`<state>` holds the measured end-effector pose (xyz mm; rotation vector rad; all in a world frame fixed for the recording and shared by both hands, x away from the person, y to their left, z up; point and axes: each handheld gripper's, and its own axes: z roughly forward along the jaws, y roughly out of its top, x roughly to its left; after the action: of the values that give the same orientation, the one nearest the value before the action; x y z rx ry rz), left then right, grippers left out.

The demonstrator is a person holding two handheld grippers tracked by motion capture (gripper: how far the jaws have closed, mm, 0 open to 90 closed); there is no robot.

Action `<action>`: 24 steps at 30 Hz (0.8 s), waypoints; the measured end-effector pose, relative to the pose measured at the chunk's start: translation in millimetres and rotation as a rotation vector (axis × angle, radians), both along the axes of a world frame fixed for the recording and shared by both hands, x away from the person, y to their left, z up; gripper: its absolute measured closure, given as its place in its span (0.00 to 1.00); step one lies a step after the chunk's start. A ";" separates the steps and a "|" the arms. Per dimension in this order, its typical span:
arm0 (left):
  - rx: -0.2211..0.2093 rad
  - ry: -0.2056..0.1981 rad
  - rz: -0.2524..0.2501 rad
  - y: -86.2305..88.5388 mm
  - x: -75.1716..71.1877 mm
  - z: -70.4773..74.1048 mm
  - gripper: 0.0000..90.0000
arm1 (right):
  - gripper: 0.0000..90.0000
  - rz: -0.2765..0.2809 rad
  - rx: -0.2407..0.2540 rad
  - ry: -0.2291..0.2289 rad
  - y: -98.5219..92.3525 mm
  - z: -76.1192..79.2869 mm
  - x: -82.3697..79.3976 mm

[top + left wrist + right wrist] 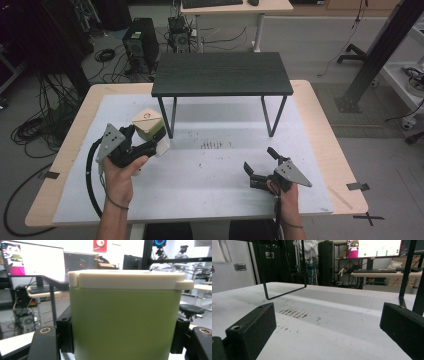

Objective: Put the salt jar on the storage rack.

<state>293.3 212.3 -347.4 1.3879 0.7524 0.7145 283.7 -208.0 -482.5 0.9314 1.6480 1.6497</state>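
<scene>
On the left half of the surface (210,175), toward the middle between its near and far edges, the left gripper (156,140) holds a green container (148,125) with a cream lid (130,278). In the left gripper view the container stands upright between the two black jaws, which press against its two sides, so the jaws are closed on it at roughly the container's full width. The lid sits flat on top and overhangs the green body a little, with a small tab sticking out at one end. From above, the container is just beside the left front leg of a small dark stand (222,74) that straddles the far-middle part of the surface; whether the container's base rests on the surface or is lifted off it cannot be told. The left hand (120,177) grips the tool from the near side, and a black cable (91,172) loops down from it toward the near-left corner. The right gripper (260,161) is near the near-right part of the surface, well apart from the container, its jaws spread wide with nothing between them; the right gripper view shows bare white sheet with dark scuff marks (294,312) between the jaws.
</scene>
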 end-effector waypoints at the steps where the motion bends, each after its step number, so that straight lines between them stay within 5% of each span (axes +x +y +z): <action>1: 0.003 -0.005 -0.005 -0.9 1.1 4.6 0.33 | 0.00 0.000 0.000 0.000 0.0 0.0 0.0; 11: 0.019 -0.021 -0.030 -9.1 16.7 46.6 0.33 | 0.00 0.000 -0.001 0.001 -0.1 0.0 0.2; 24: 0.011 -0.011 -0.067 -18.0 42.5 83.8 0.33 | 0.00 0.000 0.003 0.002 -0.1 0.0 0.2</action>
<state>335.8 194.3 -263.6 1.4117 0.6914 0.6741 283.9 -208.1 -482.5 0.9355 1.6471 1.6520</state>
